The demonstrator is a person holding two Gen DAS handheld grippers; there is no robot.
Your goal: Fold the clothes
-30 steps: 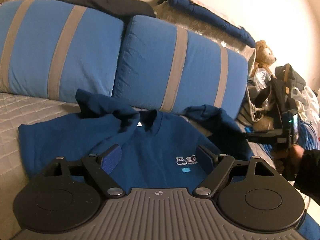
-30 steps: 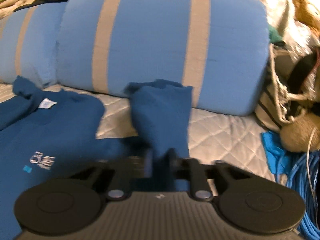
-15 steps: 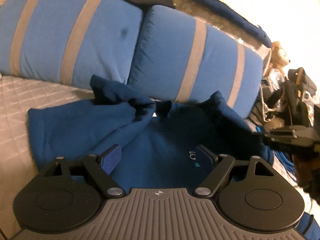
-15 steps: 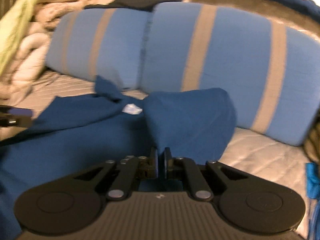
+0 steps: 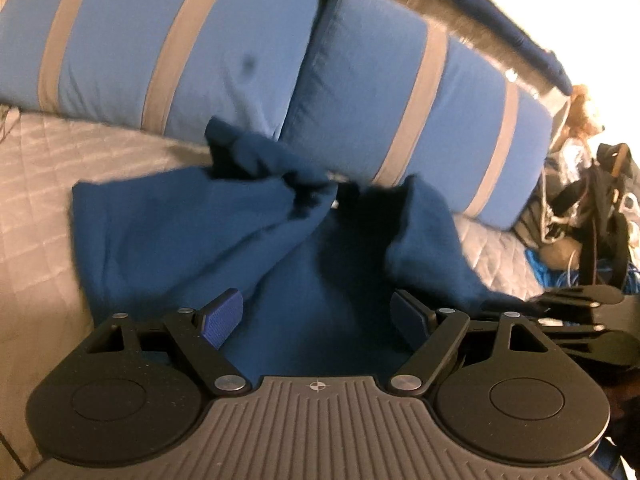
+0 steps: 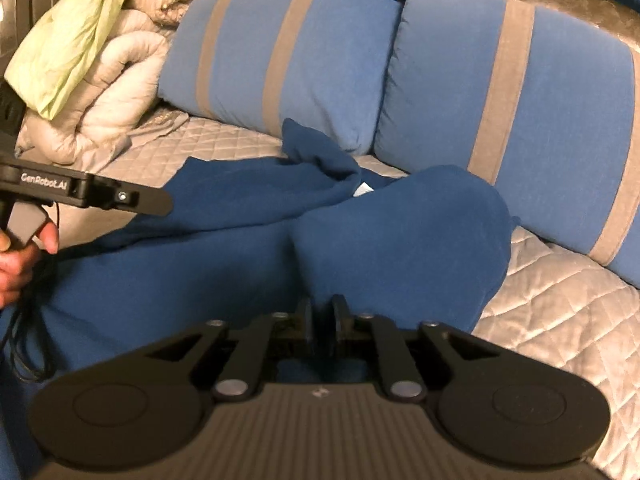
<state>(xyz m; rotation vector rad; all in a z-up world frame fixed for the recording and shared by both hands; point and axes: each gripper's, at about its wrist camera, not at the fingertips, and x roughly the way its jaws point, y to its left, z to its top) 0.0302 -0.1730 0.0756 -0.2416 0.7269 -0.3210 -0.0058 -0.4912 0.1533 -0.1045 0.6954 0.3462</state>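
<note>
Since a second ago the right-hand sleeve has been carried inward: it lay out toward the pillows, and now it bulges over the chest of the garment, hiding the small printed logo that showed then. Nearest the lens, the right gripper [image 6: 321, 316] has its jaws narrowed to a slit, pinching the edge of that sleeve [image 6: 404, 236] and holding it up in a soft hump. The left gripper [image 5: 318, 322] hangs with its jaws wide apart and nothing between them, low over the lower body of the blue sweatshirt [image 5: 172, 232]. That sweatshirt lies face up on the quilted bed cover [image 6: 560, 300], collar toward the pillows, with a white neck label [image 6: 363, 189] just visible between the two sleeves. Its left sleeve [image 5: 256, 156] is bunched and crumpled near the collar, not laid flat. Behind it two blue striped pillows [image 6: 500, 92] lean upright, with a pile of pale bedding [image 6: 112, 92] farther off at one side. As a judgement, folding has barely begun: one sleeve is midway across, the other needs straightening and folding in, and the body remains to be doubled over.
</note>
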